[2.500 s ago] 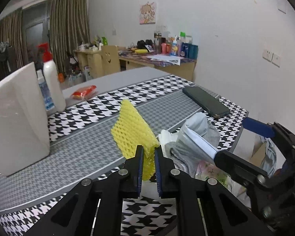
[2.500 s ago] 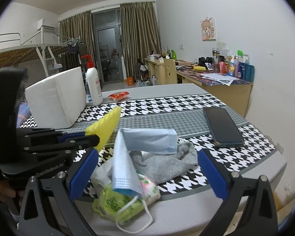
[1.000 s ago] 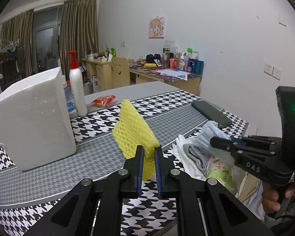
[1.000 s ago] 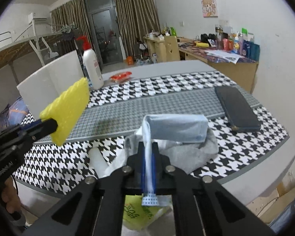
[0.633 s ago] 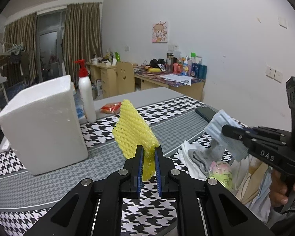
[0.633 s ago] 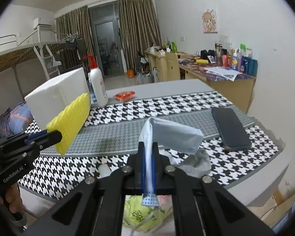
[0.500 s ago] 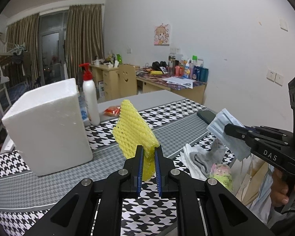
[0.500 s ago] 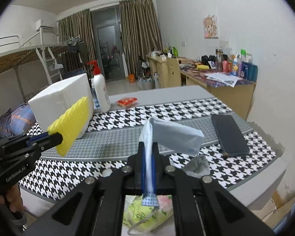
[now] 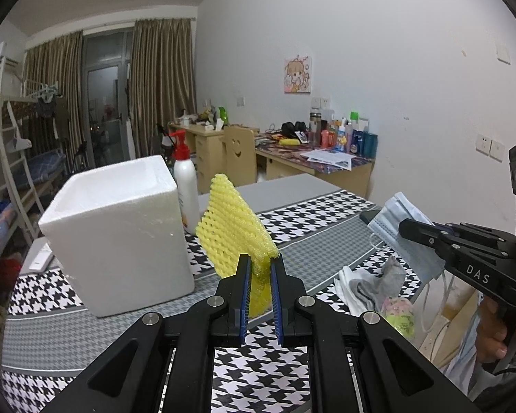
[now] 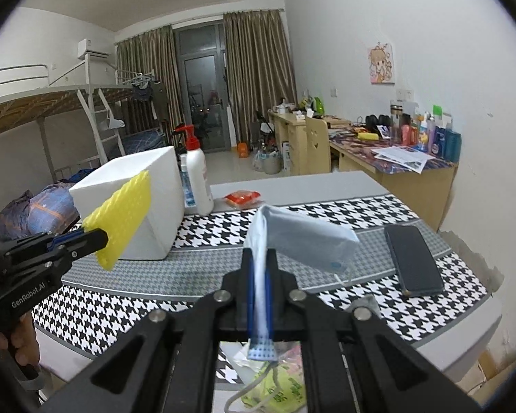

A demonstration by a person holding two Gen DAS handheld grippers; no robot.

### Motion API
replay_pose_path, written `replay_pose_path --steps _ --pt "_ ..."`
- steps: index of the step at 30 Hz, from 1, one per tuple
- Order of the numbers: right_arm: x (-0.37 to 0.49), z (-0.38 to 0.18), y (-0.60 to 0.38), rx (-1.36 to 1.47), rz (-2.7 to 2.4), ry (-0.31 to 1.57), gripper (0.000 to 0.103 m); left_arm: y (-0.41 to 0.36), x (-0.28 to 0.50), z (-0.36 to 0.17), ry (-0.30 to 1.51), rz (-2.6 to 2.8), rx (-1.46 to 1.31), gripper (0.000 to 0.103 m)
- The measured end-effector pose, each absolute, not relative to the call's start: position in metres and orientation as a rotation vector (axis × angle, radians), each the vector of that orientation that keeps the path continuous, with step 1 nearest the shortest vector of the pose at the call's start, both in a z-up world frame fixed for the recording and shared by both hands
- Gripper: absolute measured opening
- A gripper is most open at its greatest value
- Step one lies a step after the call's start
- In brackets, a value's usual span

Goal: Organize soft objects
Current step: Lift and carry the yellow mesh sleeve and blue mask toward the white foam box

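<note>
Left wrist view: the left gripper [image 9: 259, 268] is clamped on the lower corner of a yellow foam net [image 9: 235, 227], which stands stiffly above the fingers. The right gripper [image 10: 259, 268] pinches a limp, light face mask [image 10: 306, 237] by one edge; a firmer hold would be mid-fold.

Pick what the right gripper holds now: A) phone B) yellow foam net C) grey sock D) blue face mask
D: the right gripper is shut on the blue face mask, lifted off the table, while the yellow foam net is in the left gripper.
</note>
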State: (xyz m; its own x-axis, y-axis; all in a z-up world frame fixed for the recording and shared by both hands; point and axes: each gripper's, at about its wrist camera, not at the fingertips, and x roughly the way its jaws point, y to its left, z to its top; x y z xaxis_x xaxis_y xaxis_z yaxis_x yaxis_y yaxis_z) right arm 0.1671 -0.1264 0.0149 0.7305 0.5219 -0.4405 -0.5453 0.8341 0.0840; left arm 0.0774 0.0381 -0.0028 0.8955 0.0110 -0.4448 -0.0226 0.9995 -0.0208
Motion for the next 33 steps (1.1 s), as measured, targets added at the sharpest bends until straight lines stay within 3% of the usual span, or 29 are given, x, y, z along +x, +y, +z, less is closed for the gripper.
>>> replay_pose_path --steps 33 --pt "0.177 0.041 -0.078 -0.065 0.677 0.404 0.008 0.077 0.09 0.039 0.399 0.036 -0.016 0.012"
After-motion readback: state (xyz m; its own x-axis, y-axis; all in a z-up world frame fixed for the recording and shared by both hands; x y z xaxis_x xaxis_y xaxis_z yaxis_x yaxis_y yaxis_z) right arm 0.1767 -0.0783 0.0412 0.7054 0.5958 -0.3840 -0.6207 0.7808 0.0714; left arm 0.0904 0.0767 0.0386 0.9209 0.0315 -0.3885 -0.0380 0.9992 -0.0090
